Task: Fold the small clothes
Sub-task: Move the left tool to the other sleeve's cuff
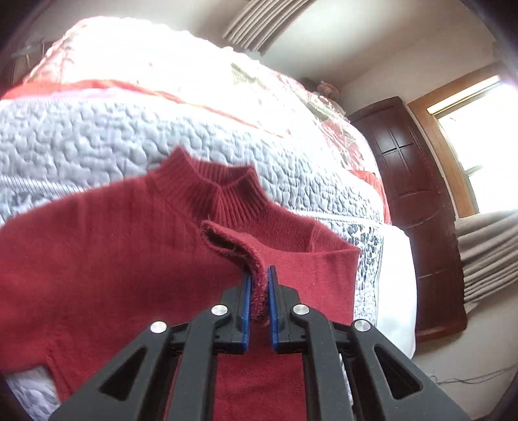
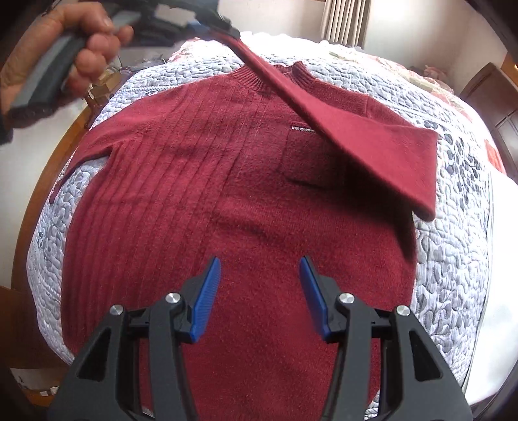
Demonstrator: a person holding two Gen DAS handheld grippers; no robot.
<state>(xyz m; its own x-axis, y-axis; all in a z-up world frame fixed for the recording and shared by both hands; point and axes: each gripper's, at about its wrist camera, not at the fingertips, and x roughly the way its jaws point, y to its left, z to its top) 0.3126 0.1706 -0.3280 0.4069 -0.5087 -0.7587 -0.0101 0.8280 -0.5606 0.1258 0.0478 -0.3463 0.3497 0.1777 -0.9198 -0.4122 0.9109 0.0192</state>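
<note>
On the bed [image 1: 97, 136], left wrist view: left tool [image 1: 259, 285] clamped on the cuff [image 1: 255, 259] of a dark red sweater [image 1: 97, 259], blue pads pressed together on the knit. Cuff edge fuzzy, curled over above the pads. Ribbed high collar [image 1: 213, 191] lies beyond, on a grey pebble-quilted cover. Dark wooden door [image 1: 417, 200] and a bright window to the right. Right wrist view: right tool [image 2: 260, 298] held over the sweater's lower body, pads apart, gripping nothing. Sweater [image 2: 194, 194] spread flat, front up, vertical ribs on one half, small chest pocket [image 2: 302, 152] on the other. One sleeve [image 2: 372, 142] lifted clear and drawn taut toward the upper left, where a hand [image 2: 81, 48] holds the left tool [image 2: 223, 27]; its shadow falls across the chest. Other sleeve lies out at the far left edge, partly hidden. Step judged: folding the first sleeve across the front. Next move calls for carrying the cuff over the chest, laying the sleeve flat, then releasing. Knit looks soft and limp, likely to sag and bunch.
</note>
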